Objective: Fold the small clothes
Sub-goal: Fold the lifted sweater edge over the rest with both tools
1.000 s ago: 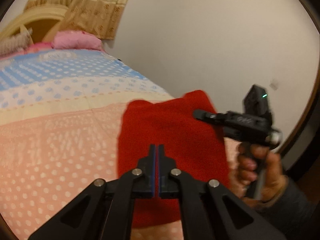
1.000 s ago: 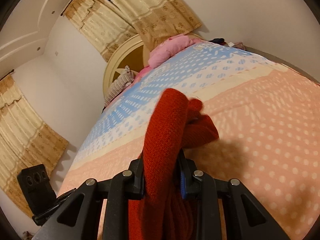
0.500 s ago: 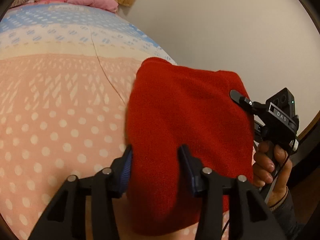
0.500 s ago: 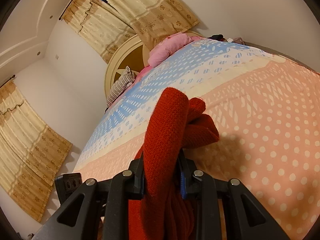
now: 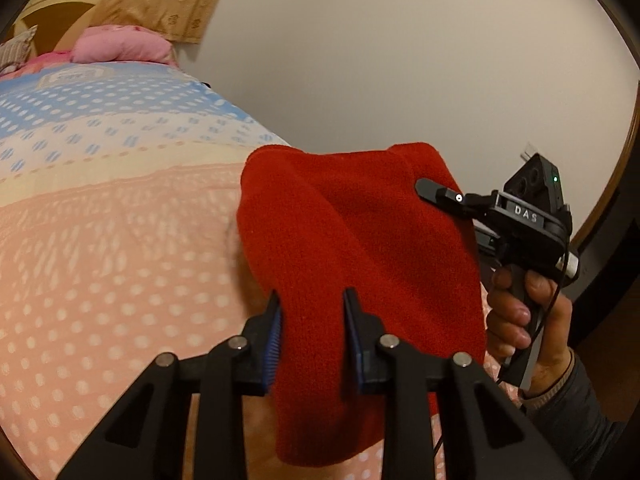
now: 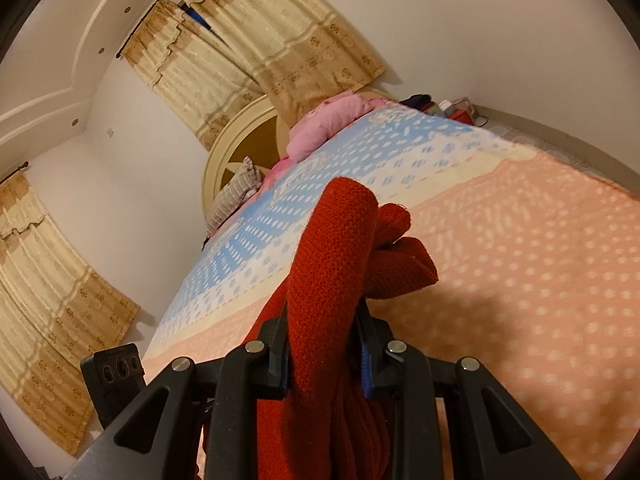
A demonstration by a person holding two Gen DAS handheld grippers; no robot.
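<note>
Here the left hand-held gripper [image 5: 311, 310] has its jaws parted around a thick fold of the red knit garment [image 5: 360, 240], the blue-padded fingers [image 5: 273, 336] pressing on either side of the cloth, so it grips the near edge. The garment hangs between the two tools, raised above the bed [image 5: 112, 216], its lower edge drooping toward the peach dotted bedspread.

To the right in the left wrist view, the right hand-held gripper [image 5: 434, 194] reaches in from the side, its black finger lying against the far corner of the red knit, with the person's right hand [image 5: 524, 312] wrapped round the handle. In the right wrist view, that gripper [image 6: 324, 320] is clamped on a bunched roll of the garment [image 6: 332, 264], which fills the gap between the fingers [image 6: 280, 344] and spills over beyond them in two lumpy folds; more cloth hangs below the jaws.

The bedspread runs from peach through cream to a blue dotted band. At the head of the bed lie a pink pillow [image 6: 324, 128] and a striped pillow [image 6: 236, 196] against a rounded cream headboard [image 6: 228, 152]. Patterned beige curtains [image 6: 240, 52] hang behind. No containers can be made out; a few small items beyond the far edge of the bed are too small to tell.
</note>
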